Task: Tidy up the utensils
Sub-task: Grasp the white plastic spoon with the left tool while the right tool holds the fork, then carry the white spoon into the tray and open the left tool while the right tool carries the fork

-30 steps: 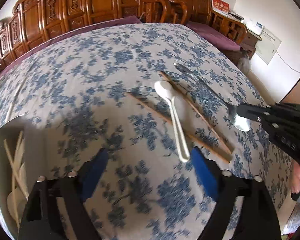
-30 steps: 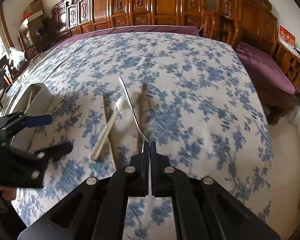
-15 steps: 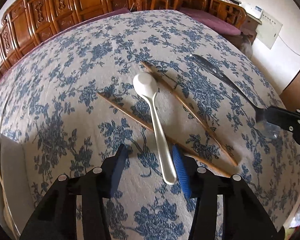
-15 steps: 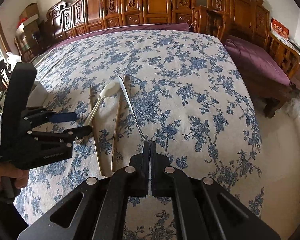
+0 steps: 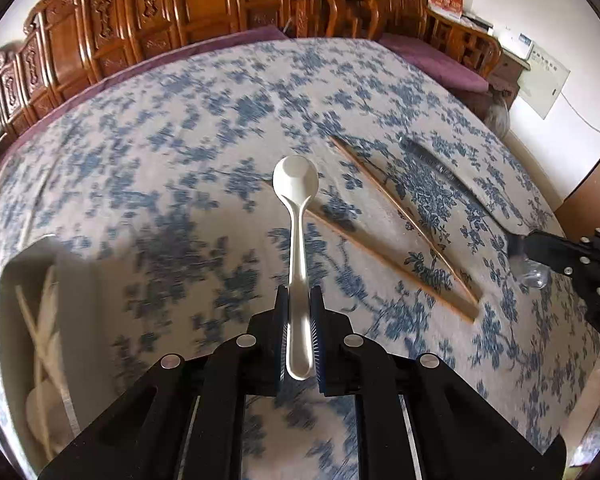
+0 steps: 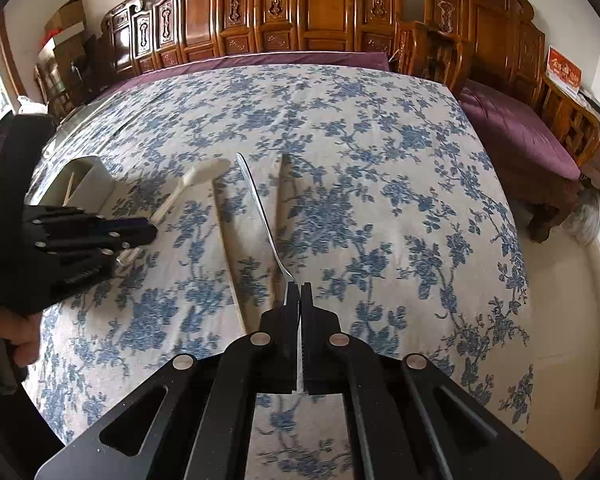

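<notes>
My left gripper point(image 5: 299, 300) is shut on the handle of a white spoon point(image 5: 298, 216), its bowl pointing away and lifted off the cloth; the spoon also shows in the right wrist view point(image 6: 196, 182). My right gripper point(image 6: 299, 294) is shut on a metal spoon point(image 6: 260, 212), handle pointing away, held above the cloth; its bowl end shows in the left wrist view point(image 5: 534, 274). Two wooden chopsticks point(image 5: 404, 216) lie on the floral tablecloth between the two grippers. A white utensil holder point(image 5: 28, 320) with chopsticks and a spoon inside stands at the left.
The blue floral tablecloth point(image 6: 360, 184) covers a large table. Carved wooden chairs point(image 6: 320, 12) line the far edge, with purple-cushioned seating point(image 6: 516, 128) at the right. The utensil holder also shows in the right wrist view point(image 6: 84, 180).
My left gripper has closed on the white spoon's handle and lifted it off the cloth. My right gripper has kept hold of the metal spoon.
</notes>
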Motion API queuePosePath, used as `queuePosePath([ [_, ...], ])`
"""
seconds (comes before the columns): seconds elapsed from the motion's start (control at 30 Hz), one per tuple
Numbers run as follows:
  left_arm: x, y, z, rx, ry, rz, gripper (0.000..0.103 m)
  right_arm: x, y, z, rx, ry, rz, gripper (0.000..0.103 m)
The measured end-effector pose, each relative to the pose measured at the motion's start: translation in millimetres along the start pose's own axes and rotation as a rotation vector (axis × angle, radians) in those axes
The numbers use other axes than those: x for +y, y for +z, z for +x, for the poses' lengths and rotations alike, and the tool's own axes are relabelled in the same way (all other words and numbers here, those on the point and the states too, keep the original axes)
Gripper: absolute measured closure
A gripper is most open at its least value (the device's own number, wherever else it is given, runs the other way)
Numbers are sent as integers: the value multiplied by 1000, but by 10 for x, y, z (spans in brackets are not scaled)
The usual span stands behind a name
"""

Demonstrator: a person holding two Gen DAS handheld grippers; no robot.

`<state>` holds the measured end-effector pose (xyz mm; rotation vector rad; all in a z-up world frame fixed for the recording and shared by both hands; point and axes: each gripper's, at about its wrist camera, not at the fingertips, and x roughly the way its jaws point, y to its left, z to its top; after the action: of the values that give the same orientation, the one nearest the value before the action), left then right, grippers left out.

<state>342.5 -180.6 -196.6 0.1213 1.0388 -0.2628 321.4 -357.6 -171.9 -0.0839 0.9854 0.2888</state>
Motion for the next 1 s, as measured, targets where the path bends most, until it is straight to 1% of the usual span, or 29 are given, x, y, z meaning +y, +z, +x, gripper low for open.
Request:
queuePosePath([
  [0.23, 301, -111, -456, -56, 7, -28, 93, 301, 58, -121, -12, 0, -22, 101],
  [0.5, 585, -243, -883, -104, 24, -44, 93, 715, 158, -275, -33, 7, -65, 101],
  [0.77, 882, -432, -1165, -120, 36, -45, 93, 1092, 210, -304, -40, 29, -100, 101],
  [1.0, 1187, -622, -1273, -115, 61, -61, 93, 1386, 202, -264, -38, 60, -110, 101],
])
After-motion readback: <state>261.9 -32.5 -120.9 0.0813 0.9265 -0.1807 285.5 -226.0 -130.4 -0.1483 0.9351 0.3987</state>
